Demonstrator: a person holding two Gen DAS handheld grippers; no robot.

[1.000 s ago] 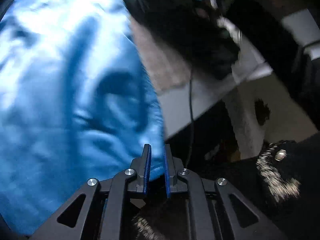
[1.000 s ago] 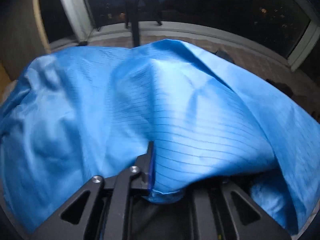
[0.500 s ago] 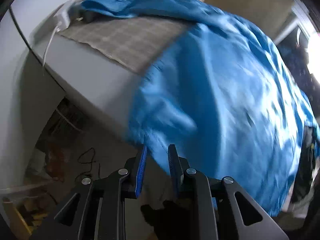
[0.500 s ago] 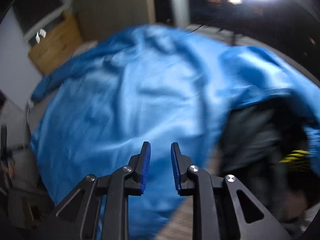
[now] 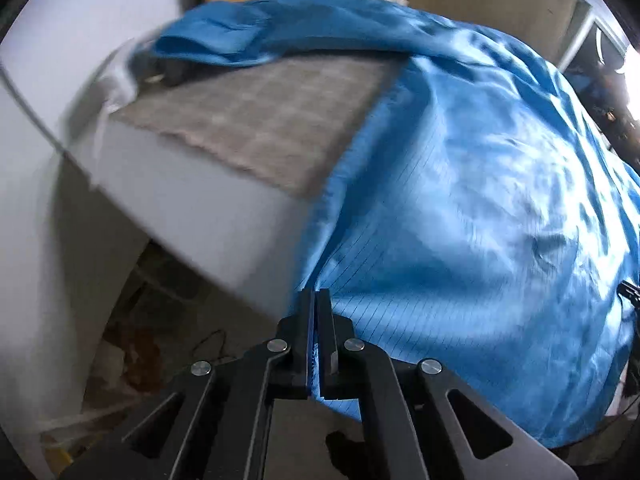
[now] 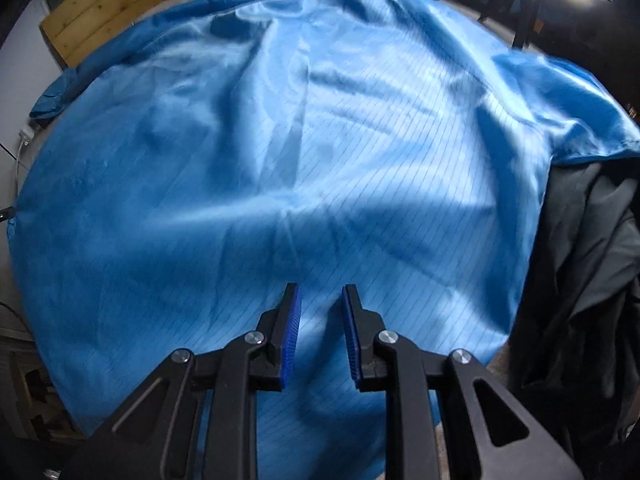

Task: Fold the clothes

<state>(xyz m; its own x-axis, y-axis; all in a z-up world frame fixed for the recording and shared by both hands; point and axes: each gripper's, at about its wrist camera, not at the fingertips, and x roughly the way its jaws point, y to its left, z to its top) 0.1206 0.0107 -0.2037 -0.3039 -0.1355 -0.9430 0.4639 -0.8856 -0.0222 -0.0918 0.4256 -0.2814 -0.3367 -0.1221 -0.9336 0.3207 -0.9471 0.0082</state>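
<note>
Your left tongs (image 5: 316, 300) pinch the blue garment's (image 5: 460, 200) edge, right tongs (image 6: 319, 300) gape above it, and only the left view shows the table (image 5: 192, 216).

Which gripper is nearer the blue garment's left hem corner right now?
Left. The left gripper is shut on the blue garment at its left edge; the right gripper is open over the middle of the cloth.

Shiny blue pinstriped garment (image 6: 320, 152) (perhaps a coat), spread rumpled, hanging off the table edge
</note>
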